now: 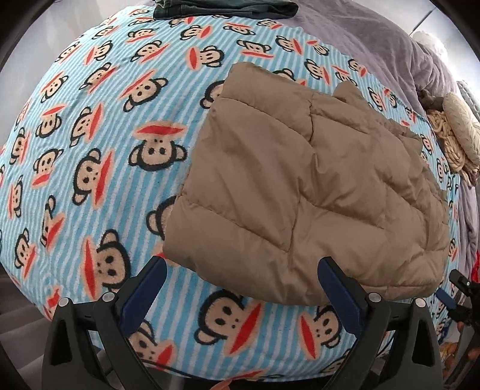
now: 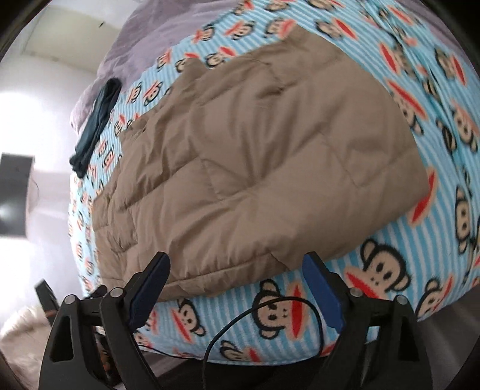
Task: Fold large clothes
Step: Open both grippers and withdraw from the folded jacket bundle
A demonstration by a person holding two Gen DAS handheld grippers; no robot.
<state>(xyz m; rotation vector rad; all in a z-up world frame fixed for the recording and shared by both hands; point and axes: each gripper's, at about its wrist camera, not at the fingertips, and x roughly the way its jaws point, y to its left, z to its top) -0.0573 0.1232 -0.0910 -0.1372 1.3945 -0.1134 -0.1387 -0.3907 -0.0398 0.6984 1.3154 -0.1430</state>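
Jacket (image 1: 312,186) is seen folded flat on the monkey-print blanket (image 1: 90,150) on the bed; left gripper (image 1: 243,288) and right gripper (image 2: 237,285) are held wide apart at its near edge, nothing gripped.

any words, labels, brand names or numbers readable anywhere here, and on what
None can be read in either view.
The tan quilted jacket shows no tag or logo.
The blue striped blanket carries only repeated cartoon monkey faces, no lettering.
The dark folded garment at the far edge shows no legible label.
Both grippers, left and right, bear no markings.
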